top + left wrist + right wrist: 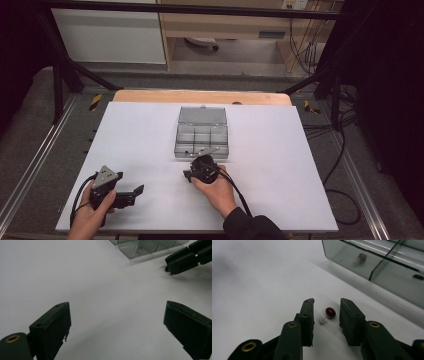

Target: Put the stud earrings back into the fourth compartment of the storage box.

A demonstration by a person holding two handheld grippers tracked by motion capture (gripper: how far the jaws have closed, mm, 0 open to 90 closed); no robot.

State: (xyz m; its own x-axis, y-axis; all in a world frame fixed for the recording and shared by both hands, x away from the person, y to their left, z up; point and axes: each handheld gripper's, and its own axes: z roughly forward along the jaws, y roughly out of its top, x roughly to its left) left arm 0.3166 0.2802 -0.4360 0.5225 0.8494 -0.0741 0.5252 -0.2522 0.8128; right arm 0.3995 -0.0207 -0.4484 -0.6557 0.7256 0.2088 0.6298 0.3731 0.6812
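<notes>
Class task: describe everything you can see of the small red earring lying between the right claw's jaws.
The earring is a stud: a glossy, dark red oval bead on a thin silvery post with a small cross-piece near its end. It lies on its side on the white table, just in front of the clear plastic box. The right claw has its jaws either side of it, with a gap each side; only the table touches it.

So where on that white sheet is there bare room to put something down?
Free: the wide stretches left and right of the clear box, and the strip between the two tongs. Crowded: just in front of the box, where the right tongs straddle a red earring.
</notes>
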